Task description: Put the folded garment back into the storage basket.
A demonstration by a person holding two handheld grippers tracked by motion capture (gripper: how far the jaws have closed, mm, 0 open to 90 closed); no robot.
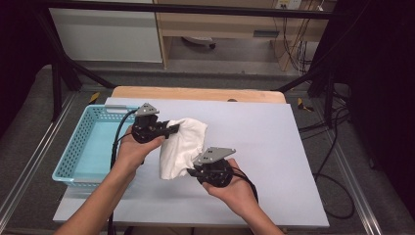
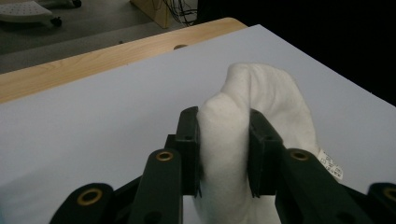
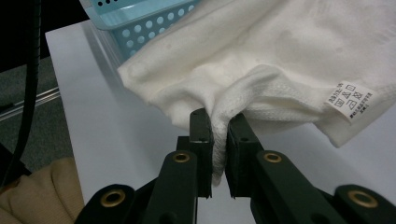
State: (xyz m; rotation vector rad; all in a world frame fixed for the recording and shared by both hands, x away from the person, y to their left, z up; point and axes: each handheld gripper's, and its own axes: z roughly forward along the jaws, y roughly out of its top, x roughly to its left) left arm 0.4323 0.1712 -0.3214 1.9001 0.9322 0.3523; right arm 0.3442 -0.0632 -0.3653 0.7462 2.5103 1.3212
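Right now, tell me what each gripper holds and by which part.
Both hold the white towel. The left gripper pinches a bunched fold of it; the right gripper clamps its stitched hem, near the care label.

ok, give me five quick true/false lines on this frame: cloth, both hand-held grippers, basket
1. Both hand-held grippers are clamped on the white cloth. True: the left hand-held gripper pinches a thick fold, the right hand-held gripper a hemmed edge.
2. The cloth lies inside the blue basket. False: it is over the white table sheet, beside the basket.
3. The cloth has a sewn-in care label. True.
4. The basket is on the person's right. False: it sits at the left edge, next to the left hand.
5. The right hand-held gripper's jaws stand wide open. False: they are shut on the cloth's edge.
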